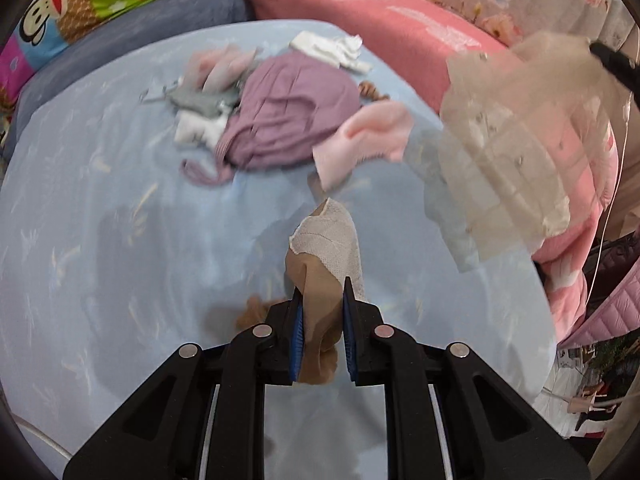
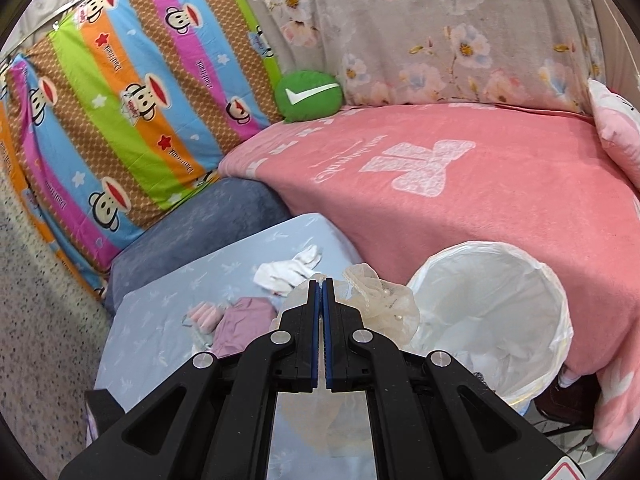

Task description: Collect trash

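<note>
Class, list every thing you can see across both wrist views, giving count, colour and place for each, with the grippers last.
purple garment: one, mauve, centre of blue sheet
pink cloth: one, pale pink, right of purple garment
white socks: a few, white, far edge of sheet
bin: one, white-lined, beside pink blanket
green cushion: one, behind blanket
left gripper: shut on tan stocking
right gripper: shut on sheer cream fabric

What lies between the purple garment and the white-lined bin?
In the right wrist view, the right gripper, shut on sheer beige fabric, lies between the purple garment and the bin.
</note>
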